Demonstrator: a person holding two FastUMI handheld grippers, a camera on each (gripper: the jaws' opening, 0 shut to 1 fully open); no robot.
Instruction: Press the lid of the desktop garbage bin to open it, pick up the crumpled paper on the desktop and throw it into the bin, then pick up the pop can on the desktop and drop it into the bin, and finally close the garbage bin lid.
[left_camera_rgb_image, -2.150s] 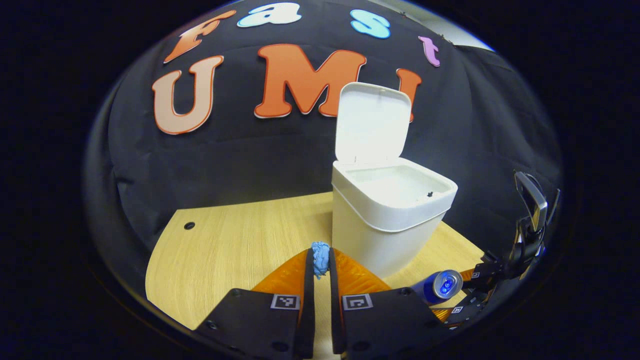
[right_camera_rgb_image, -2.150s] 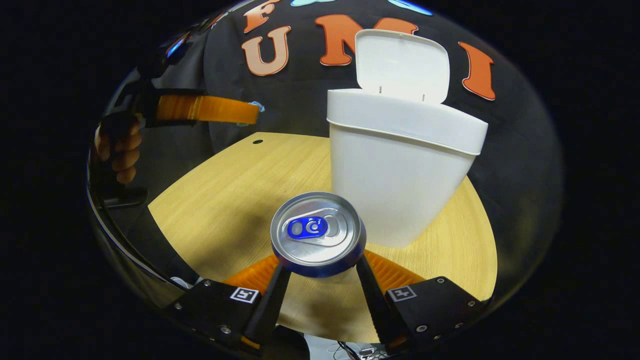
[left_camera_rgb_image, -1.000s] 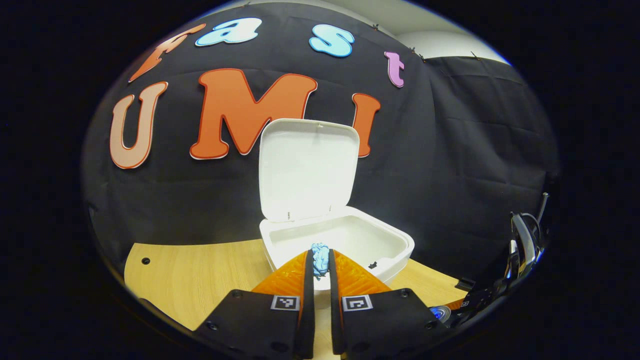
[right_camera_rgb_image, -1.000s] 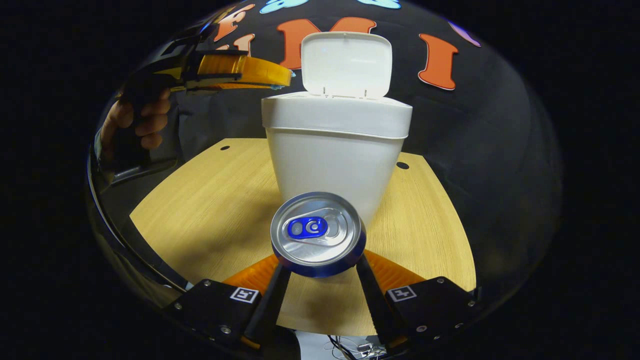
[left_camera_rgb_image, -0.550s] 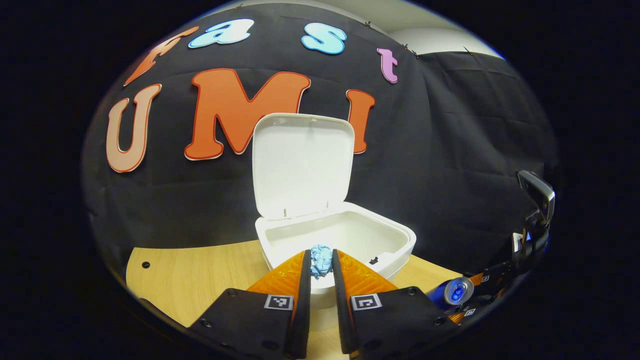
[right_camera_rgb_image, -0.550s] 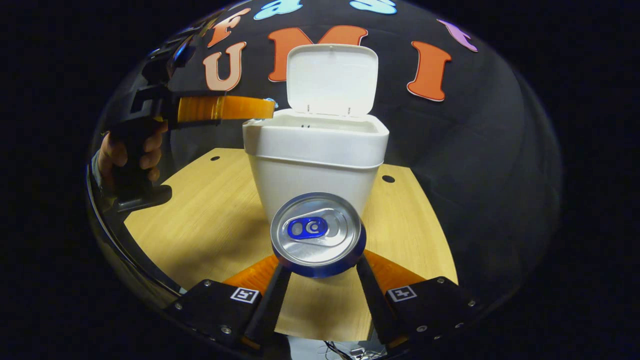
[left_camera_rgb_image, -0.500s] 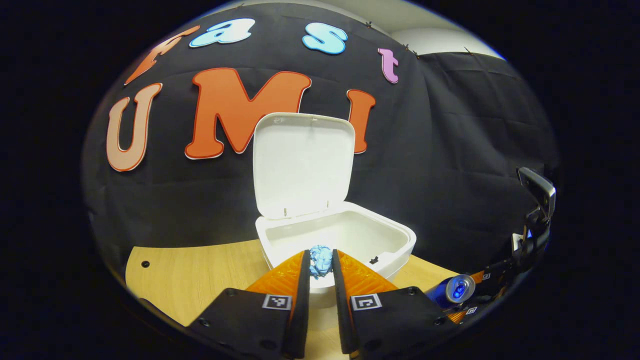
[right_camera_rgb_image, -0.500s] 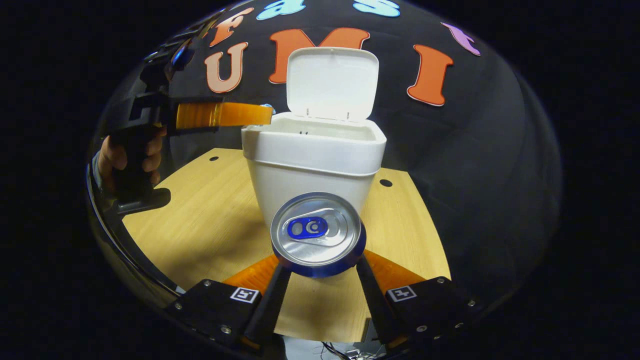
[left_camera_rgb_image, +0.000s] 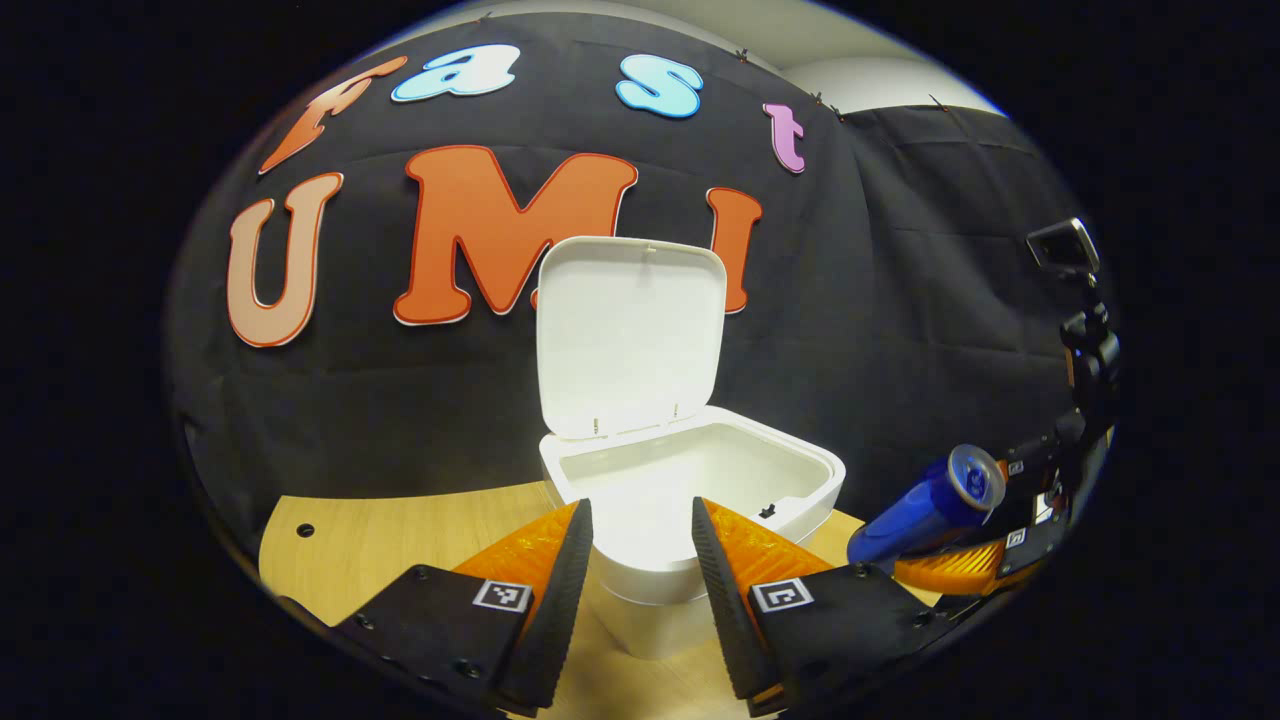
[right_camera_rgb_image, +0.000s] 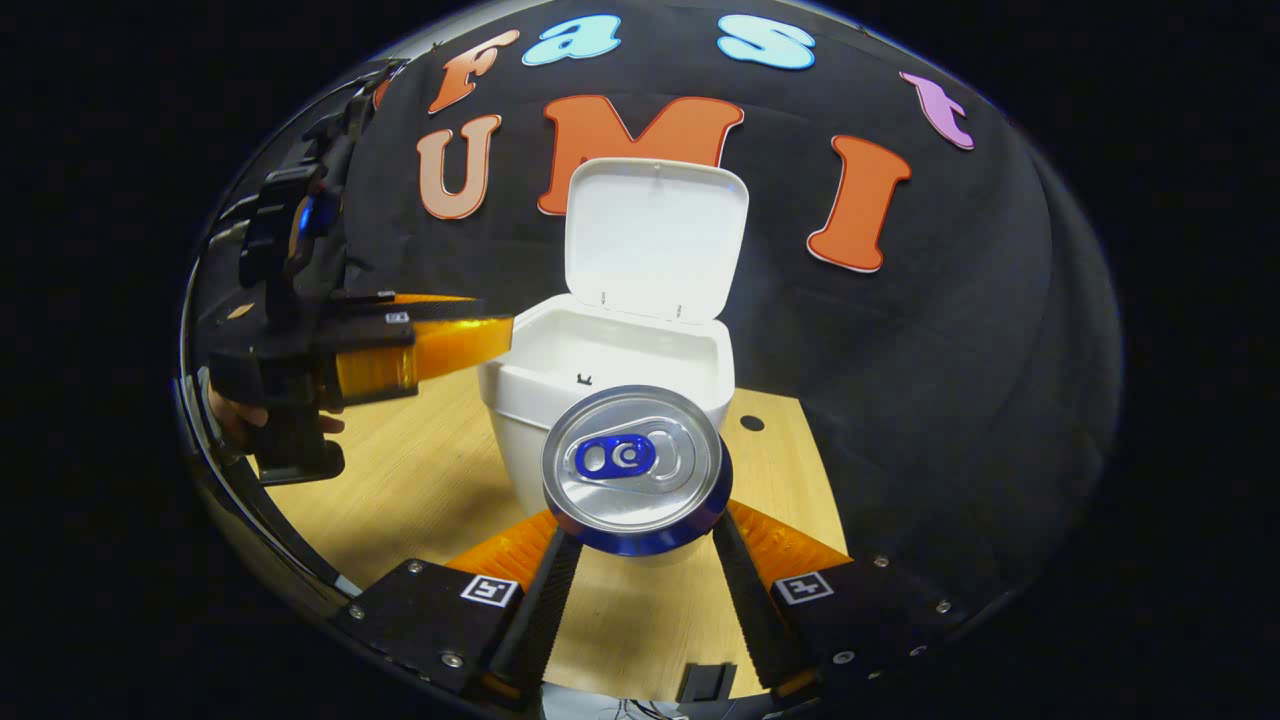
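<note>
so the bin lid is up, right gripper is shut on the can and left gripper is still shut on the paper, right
Not quite: the left gripper is open with nothing between its fingers, as the left gripper view shows. The rest holds: the bin has its lid up, and the right gripper is shut on the can.

Right tongs (right_camera_rgb_image: 637, 540) grip pop can (right_camera_rgb_image: 636, 468) before open-lidded bin (right_camera_rgb_image: 520, 385)

White garbage bin (left_camera_rgb_image: 690, 500) is sitting on the desktop, lid (left_camera_rgb_image: 628, 335) standing open upright at its back edge. Blue pop can (right_camera_rgb_image: 636, 470) with silver top is hanging in front of the bin, pinched between two fingers.
</note>
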